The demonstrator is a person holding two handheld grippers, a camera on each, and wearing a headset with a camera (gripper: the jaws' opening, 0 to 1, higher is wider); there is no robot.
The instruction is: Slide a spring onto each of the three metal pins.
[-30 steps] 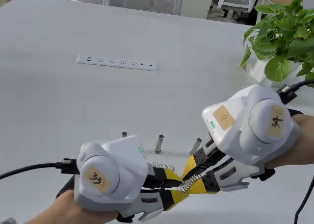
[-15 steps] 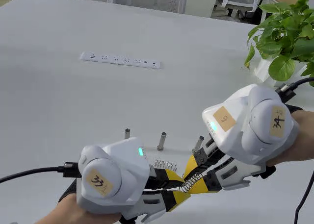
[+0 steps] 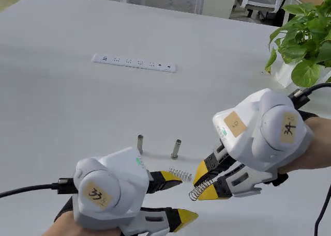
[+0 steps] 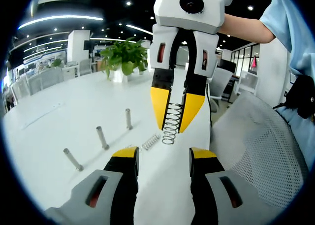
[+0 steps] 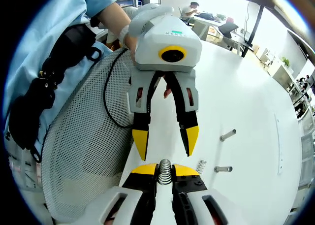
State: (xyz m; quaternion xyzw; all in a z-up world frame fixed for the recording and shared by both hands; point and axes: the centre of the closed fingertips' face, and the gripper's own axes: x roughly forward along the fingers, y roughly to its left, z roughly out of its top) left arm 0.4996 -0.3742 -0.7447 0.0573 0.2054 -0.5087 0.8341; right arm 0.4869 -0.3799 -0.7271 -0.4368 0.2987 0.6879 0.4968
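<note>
Currently right gripper (image 3: pixel 200 186) clamps a spring (image 3: pixel 195 192); left gripper (image 3: pixel 180 196) jaws spread. Second spring (image 3: pixel 180 174) lies on white table (image 3: pixel 62 107) near pins (image 3: pixel 176 148). Power strip (image 3: pixel 134 63) farther back, potted plant (image 3: pixel 305 40) at right edge.

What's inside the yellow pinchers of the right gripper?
A small metal spring, pinched by the right gripper. One end pokes out free; how far it reaches back between the jaws is hidden.

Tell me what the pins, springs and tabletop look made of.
Pins: likely steel, dull grey sheen on plain cylinders. Spring in the right gripper and loose spring: thin bright wire coils, probably steel. Tabletop: matte pale grey, no grain; possibly laminate, can't tell.
</note>
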